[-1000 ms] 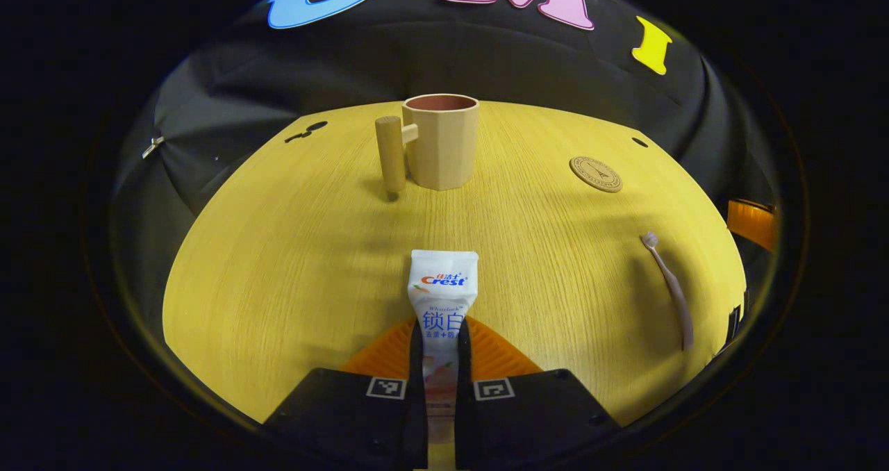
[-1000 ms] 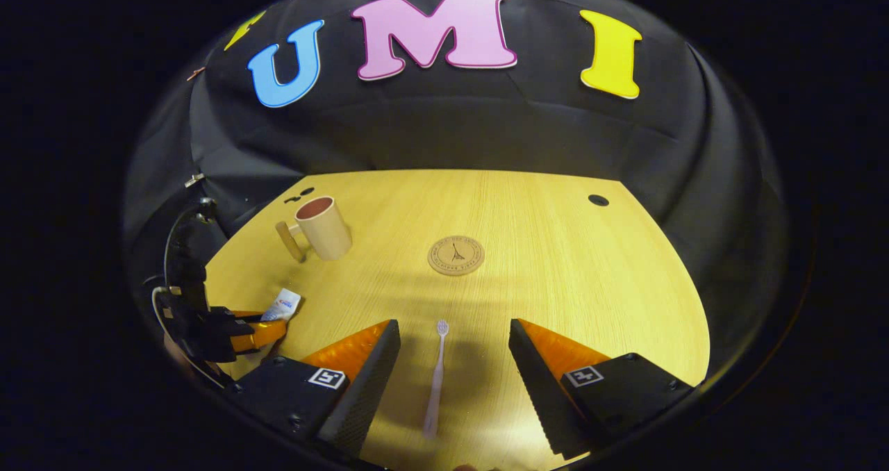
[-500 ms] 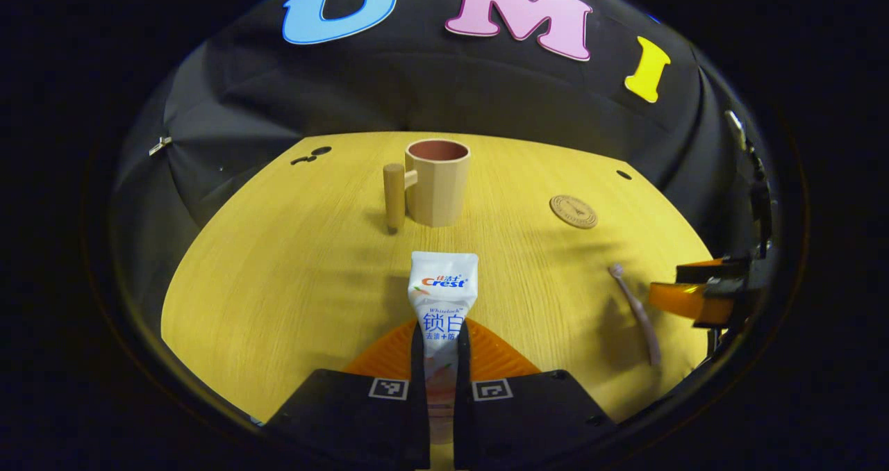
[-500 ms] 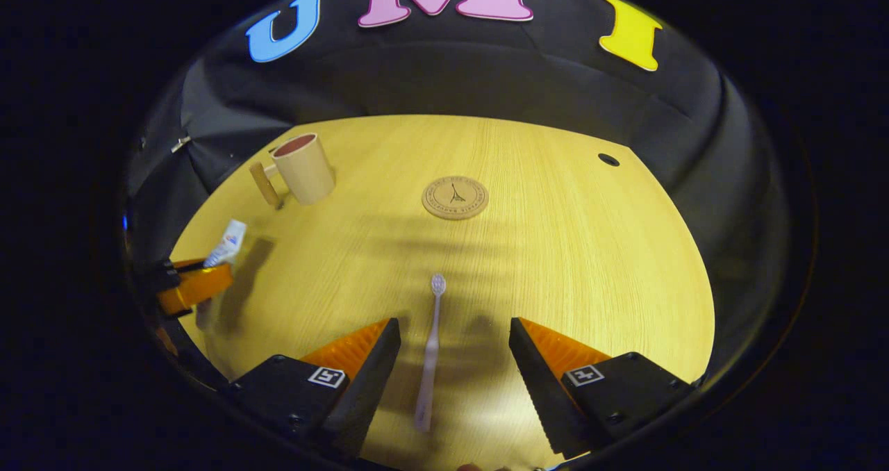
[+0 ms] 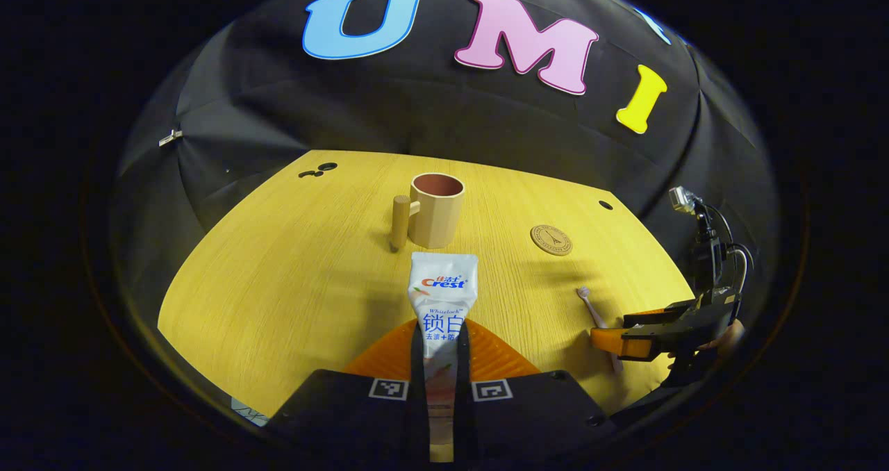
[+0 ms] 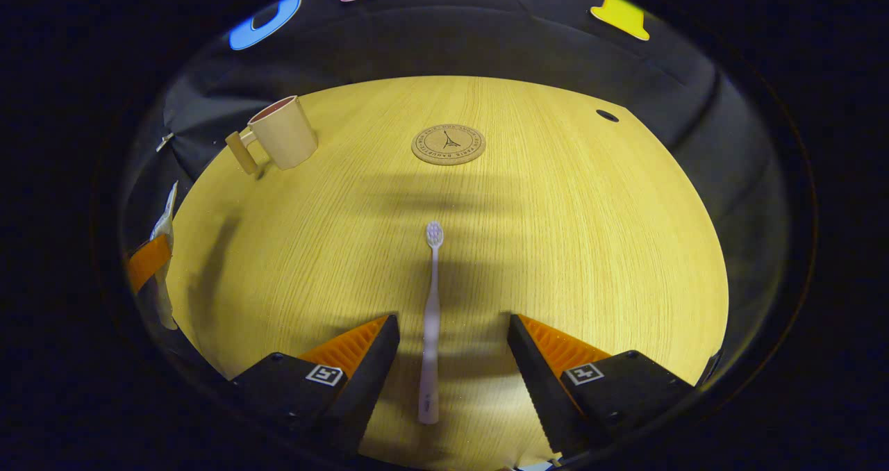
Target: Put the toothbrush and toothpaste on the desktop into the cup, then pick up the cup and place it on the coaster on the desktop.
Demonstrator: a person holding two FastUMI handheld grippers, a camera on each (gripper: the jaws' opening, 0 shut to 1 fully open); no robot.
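Left gripper view: left gripper (image 5: 442,346) clamped on the white printed toothpaste tube (image 5: 442,297), both fingers pressing its lower part; tube held clear of the yellow wood-grain desktop (image 5: 278,283), its flat crimped end pointing ahead. Beige faceted cup with a peg-like wooden handle (image 5: 434,209) stands upright straight beyond the tube's end, toward the desktop's far edge, mouth open, handle on its left. Round cork coaster (image 5: 551,240) lies right of the cup, apart from it. Right gripper (image 5: 635,339) sits at the desktop's right edge.

Right gripper view: right gripper spread wide, nothing between the fingers but the slim pale toothbrush (image 6: 430,318). Toothbrush lies flat on the desktop near its near edge, long axis parallel to the fingers, handle end between them, bristle head pointing away toward the coaster. Judgement: closing across the handle needs no turn of the wrist.
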